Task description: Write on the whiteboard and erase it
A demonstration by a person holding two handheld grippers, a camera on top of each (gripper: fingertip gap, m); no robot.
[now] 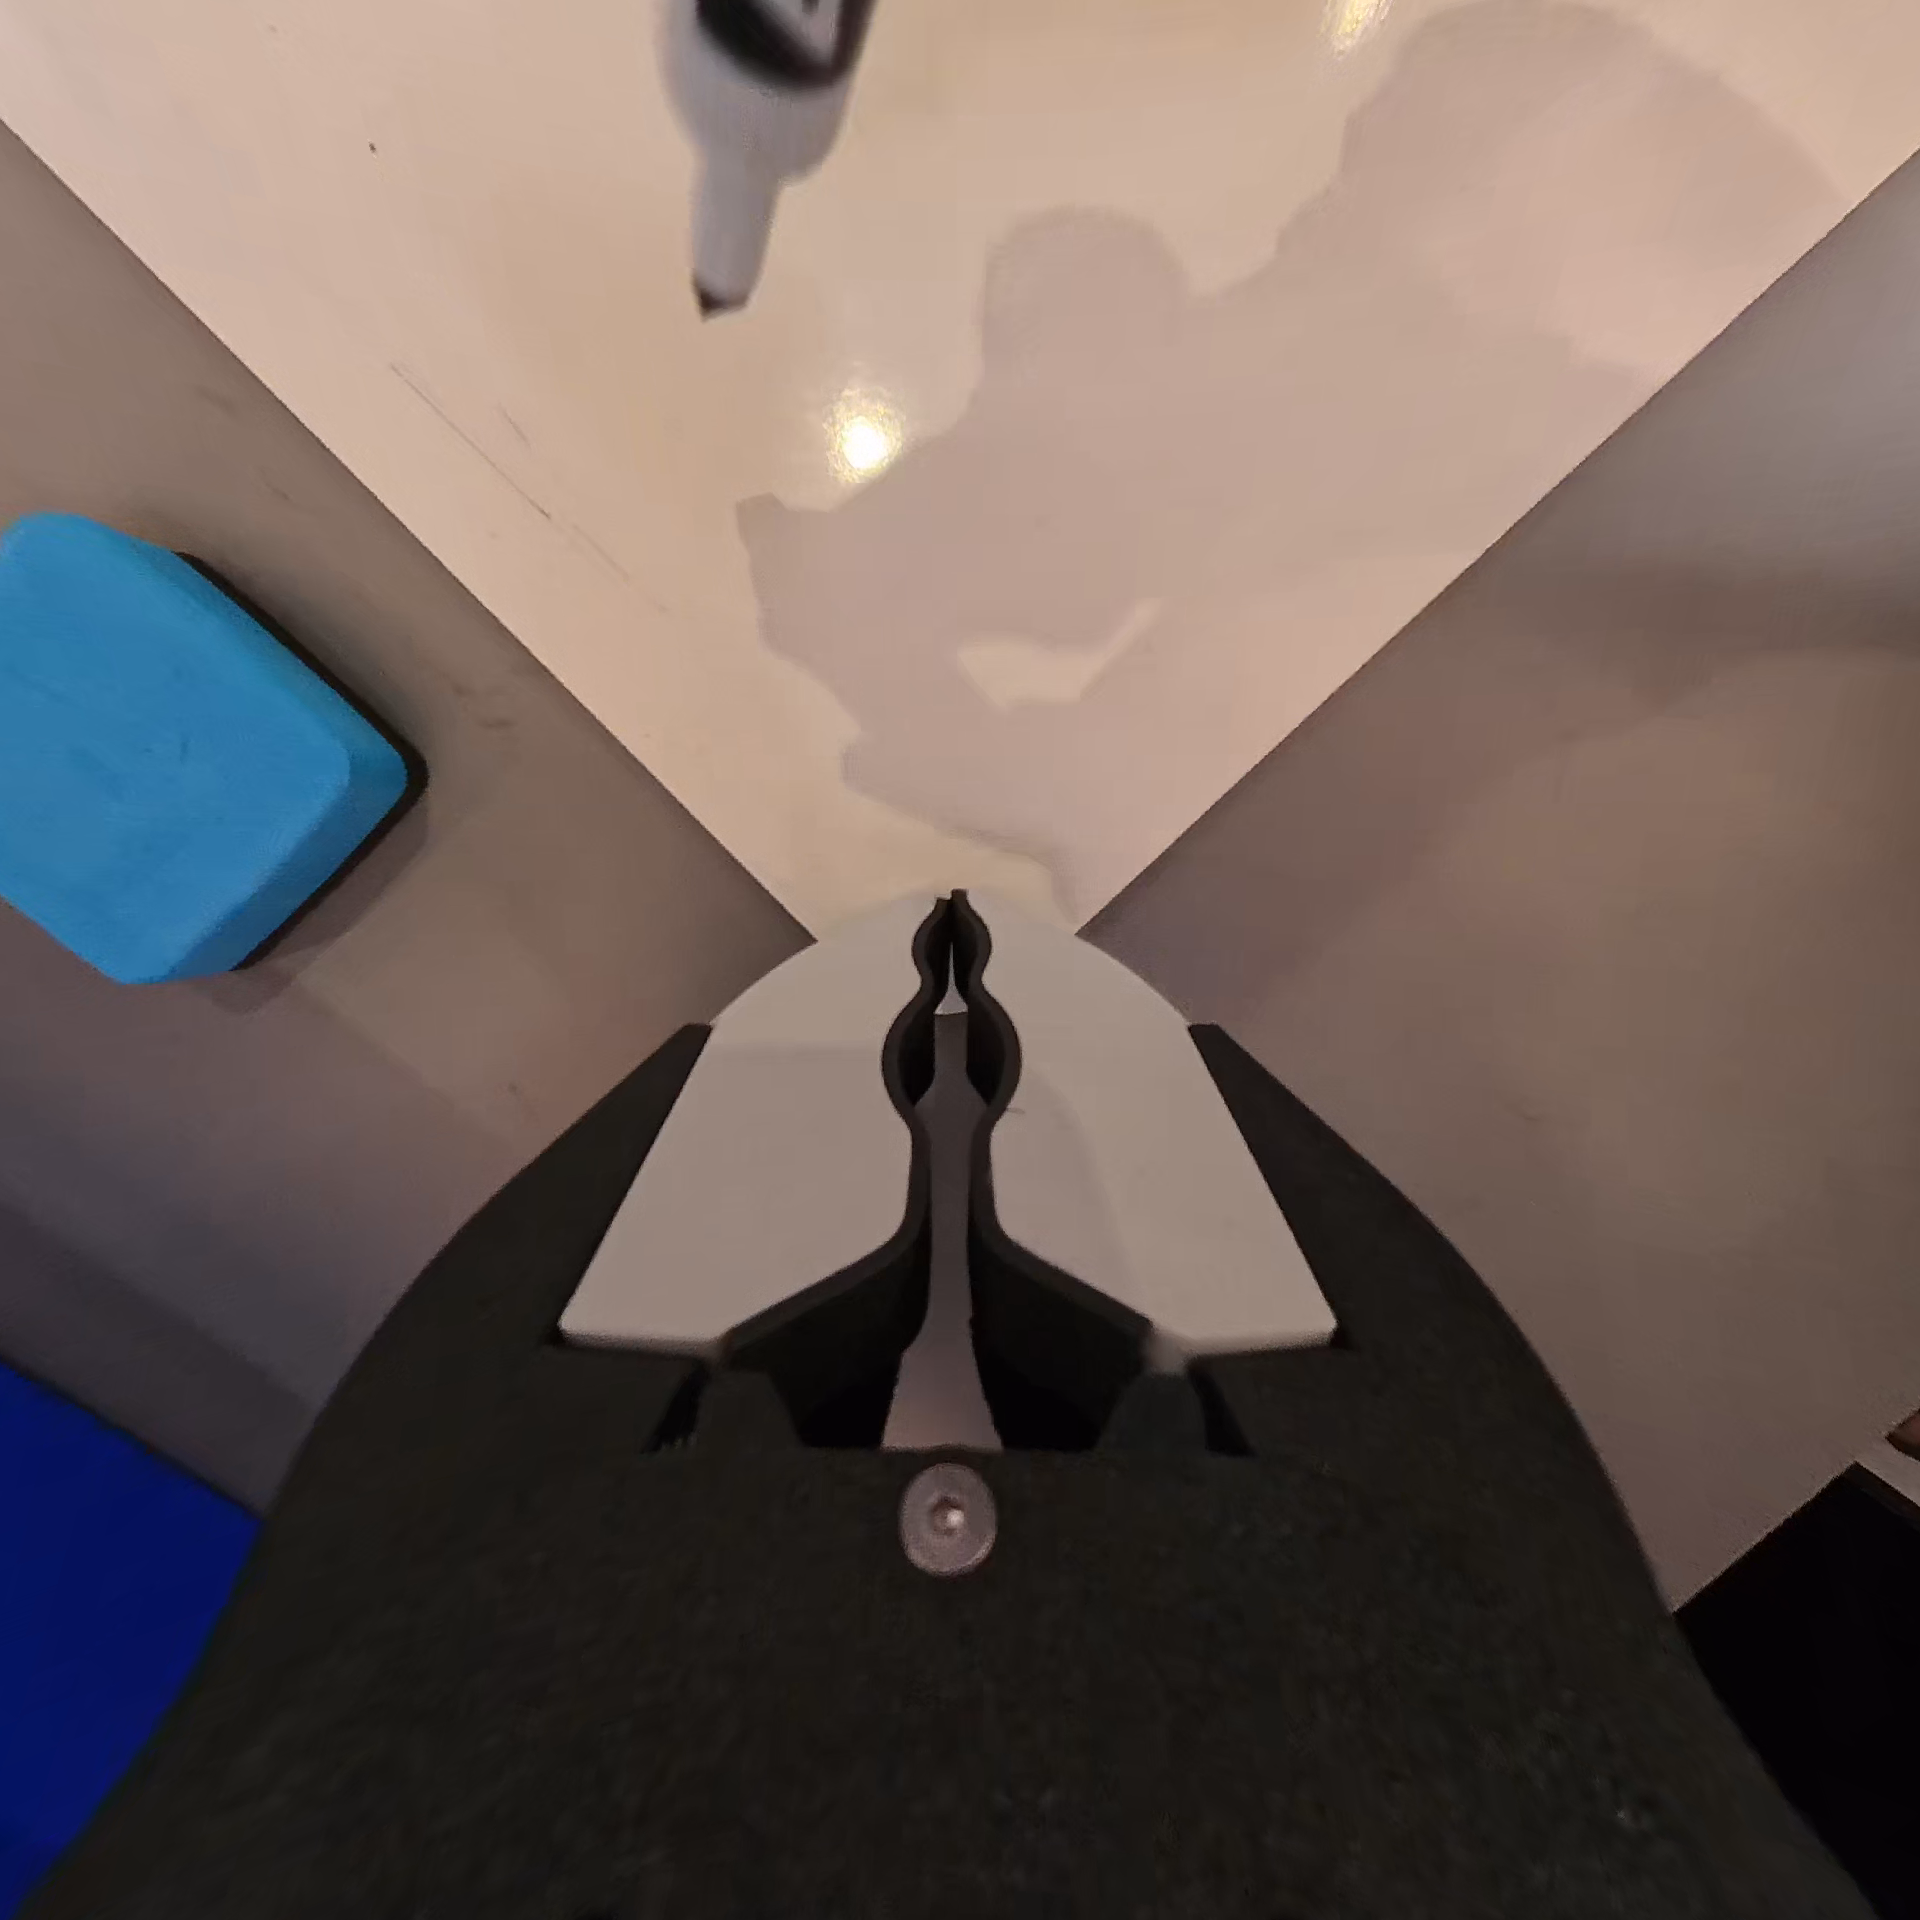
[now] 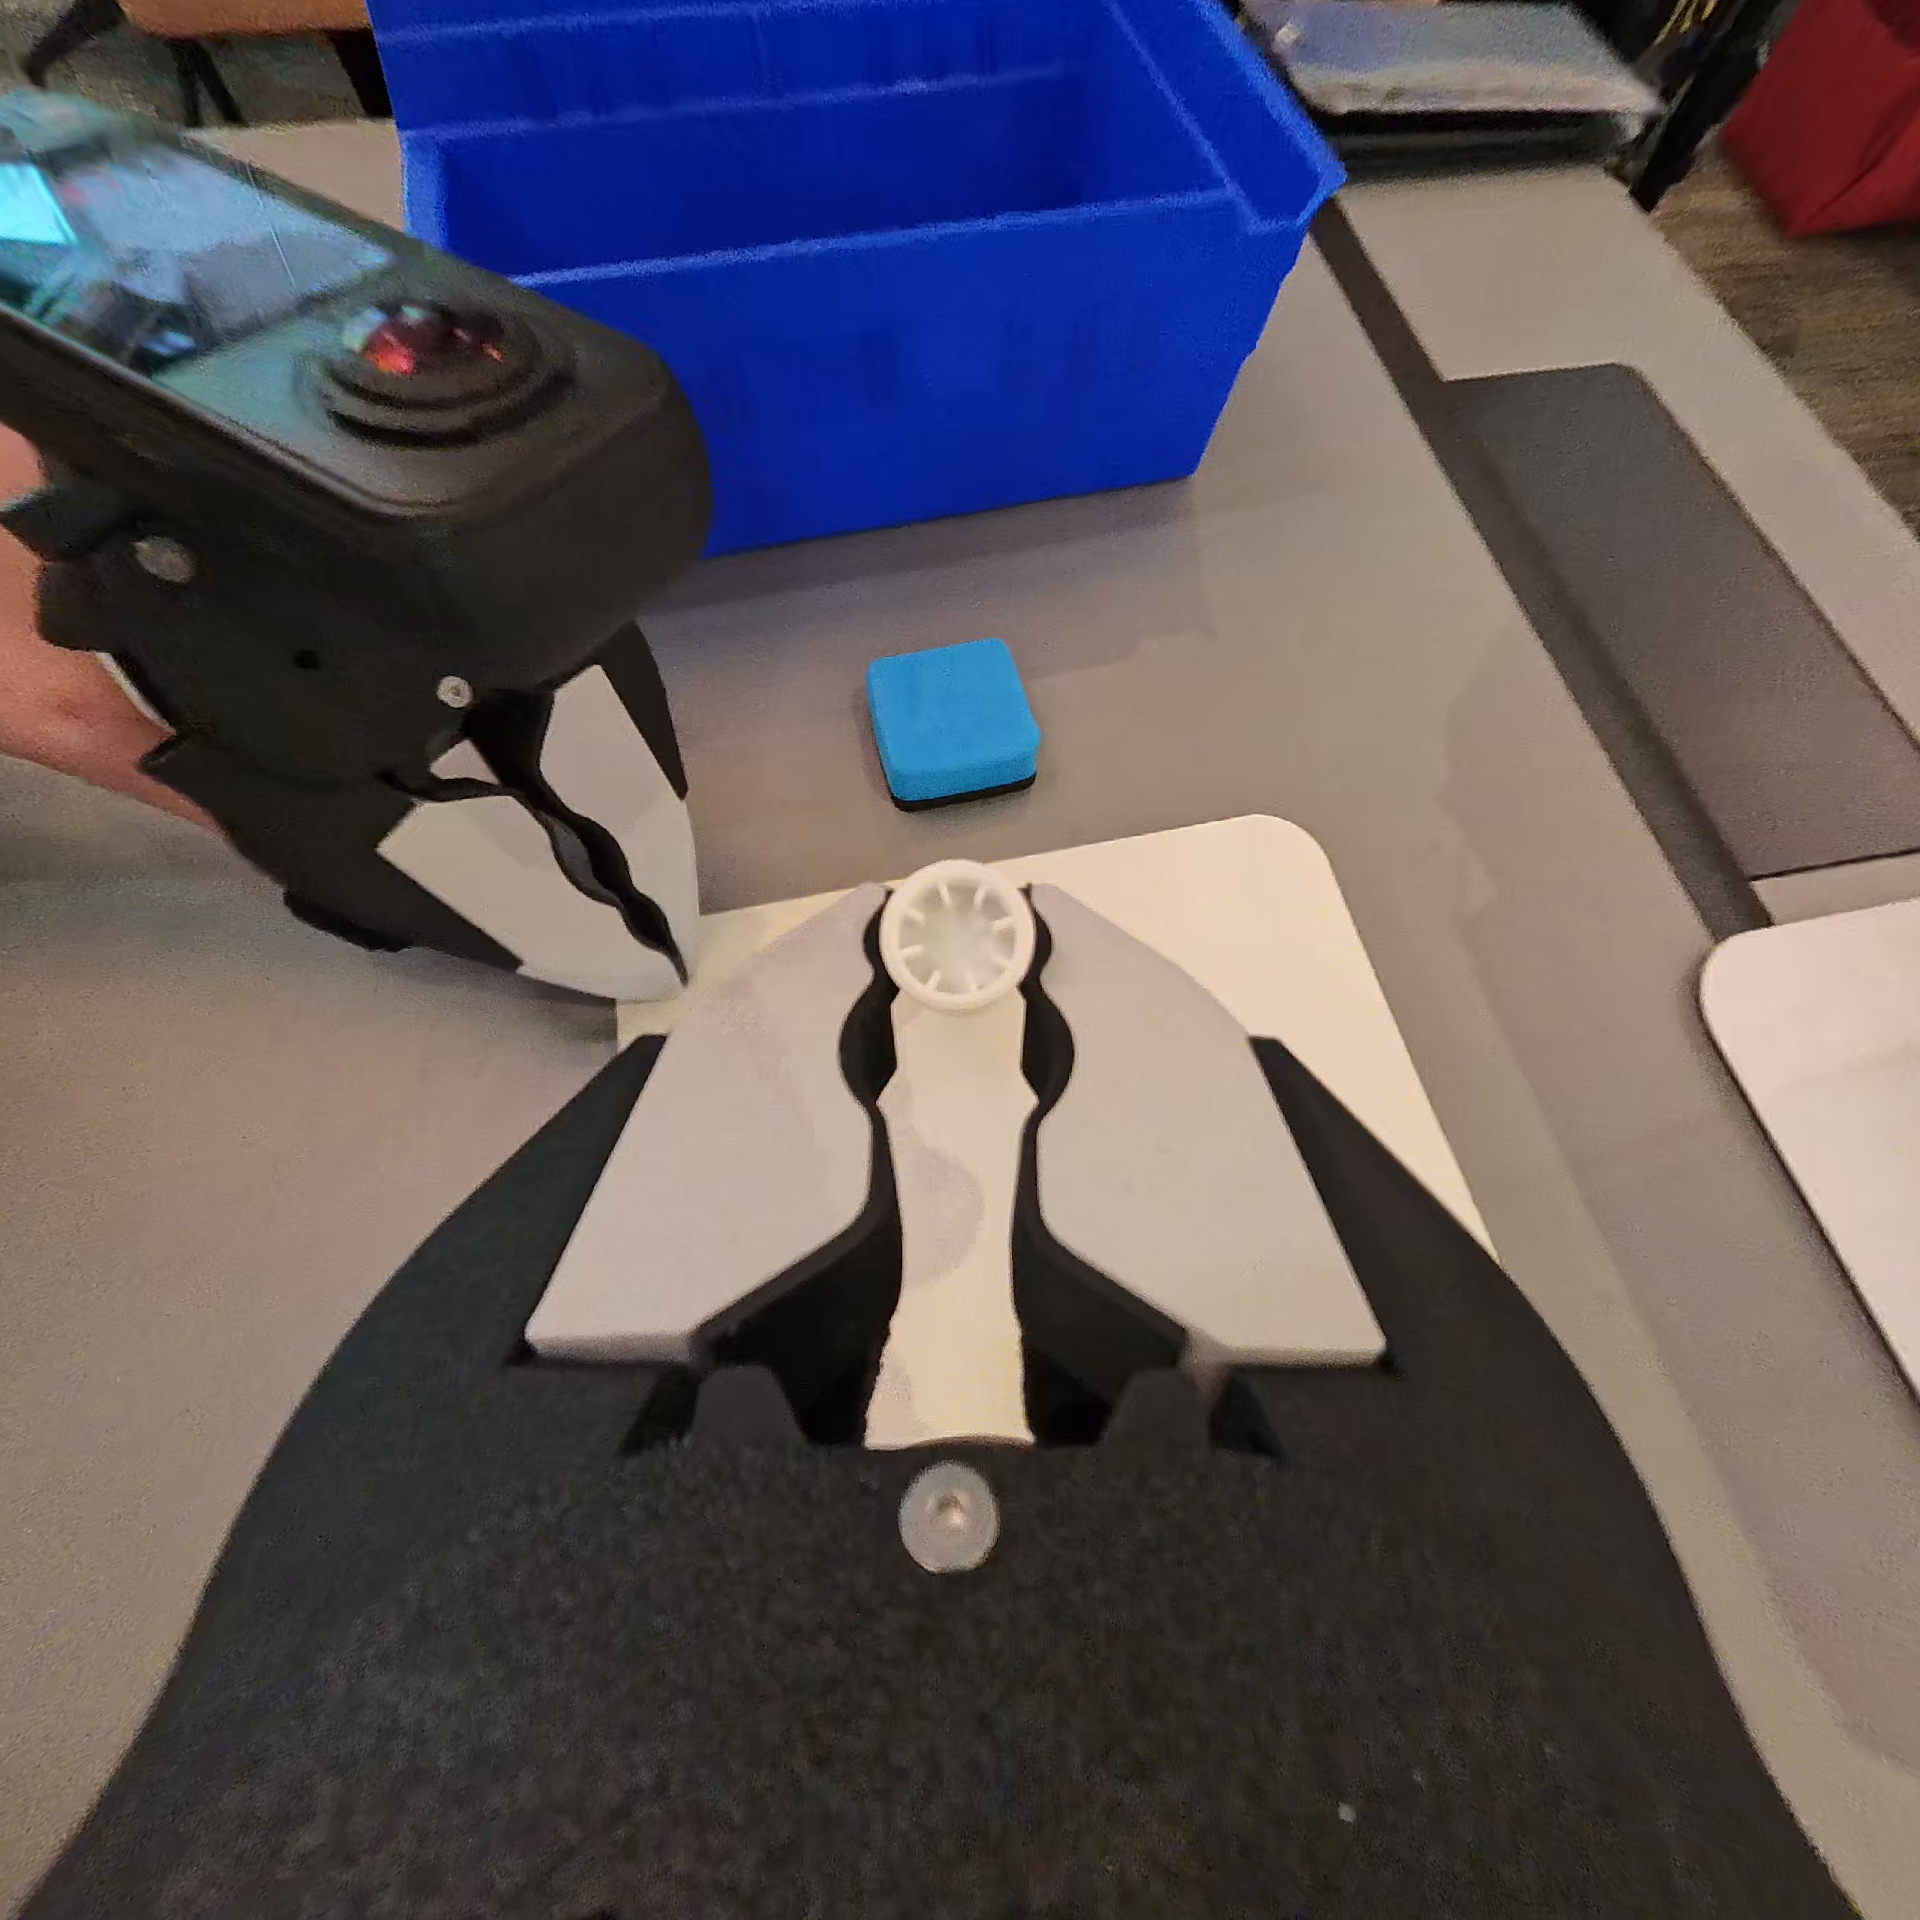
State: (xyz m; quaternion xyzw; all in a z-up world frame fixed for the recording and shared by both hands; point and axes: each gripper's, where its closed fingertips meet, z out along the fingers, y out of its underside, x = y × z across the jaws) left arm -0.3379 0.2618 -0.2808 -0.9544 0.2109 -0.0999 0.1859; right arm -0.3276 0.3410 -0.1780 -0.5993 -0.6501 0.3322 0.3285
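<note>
A small white whiteboard (image 1: pixel 644 343) lies flat on the grey table; it also shows in the right wrist view (image 2: pixel 1299 935). My left gripper (image 1: pixel 953 902) is shut and empty, its tips pressing down at the board's near corner; the right wrist view shows it too (image 2: pixel 670 961). My right gripper (image 2: pixel 956 940) is shut on a white marker (image 2: pixel 954 943), seen end-on from its back. The marker's tip (image 1: pixel 727 260) hovers just above the board, uncapped. A blue eraser (image 1: pixel 177 748) with a black base sits on the table beside the board, seen also in the right wrist view (image 2: pixel 951 717).
A blue plastic bin (image 2: pixel 873 312) stands behind the eraser. A second white board (image 2: pixel 1849 1091) lies at the right. A dark strip (image 2: pixel 1662 644) runs along the table's right side. A hand (image 2: pixel 62 707) holds the left gripper.
</note>
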